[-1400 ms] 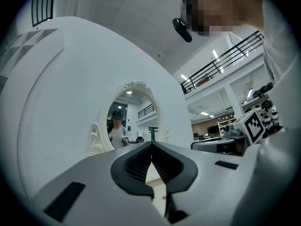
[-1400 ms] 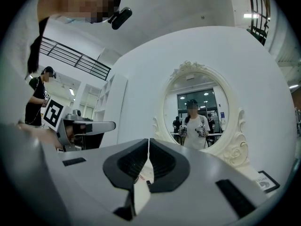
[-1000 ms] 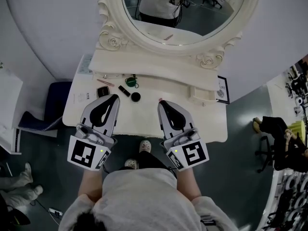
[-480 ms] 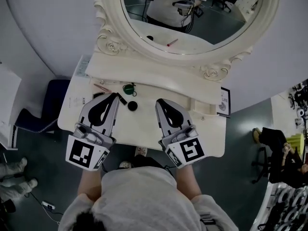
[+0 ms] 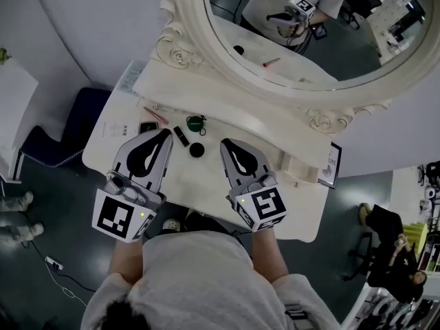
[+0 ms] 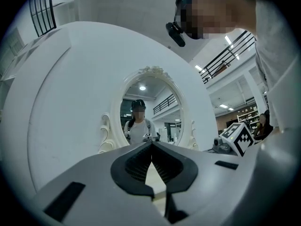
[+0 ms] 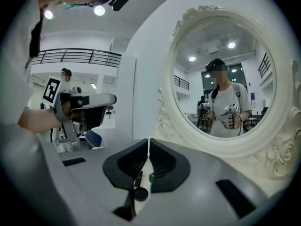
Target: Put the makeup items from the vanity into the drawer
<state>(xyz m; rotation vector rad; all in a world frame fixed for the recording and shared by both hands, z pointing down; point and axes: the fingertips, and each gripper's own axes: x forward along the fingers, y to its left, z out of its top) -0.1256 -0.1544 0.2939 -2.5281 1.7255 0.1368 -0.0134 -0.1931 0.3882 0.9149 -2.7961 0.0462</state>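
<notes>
On the white vanity top [image 5: 206,177] lie a black round jar [image 5: 197,149], a black lipstick tube [image 5: 181,136], a green round item [image 5: 196,123], a pink pencil [image 5: 155,114] and a small dark compact [image 5: 146,126]. My left gripper [image 5: 165,134] is shut and empty, its tip beside the lipstick tube. The right gripper [image 5: 225,144] is also shut and empty, just right of the jar. In the right gripper view the jar [image 7: 140,193] and tube [image 7: 138,178] show below the closed jaws [image 7: 148,141]. The left gripper [image 6: 151,145] points at the mirror. No drawer is visible.
A large oval mirror [image 5: 302,81] in an ornate white frame stands at the back of the vanity. A framed card [image 5: 335,163] leans at the right end, and printed sheets [image 5: 113,128] lie at the left end. A dark blue seat [image 5: 65,136] stands left of the vanity.
The view has swung and the vanity now sits tilted in frame. Both grippers reach farther over the tabletop, so the black jar lies between their tips. Both stay shut.
</notes>
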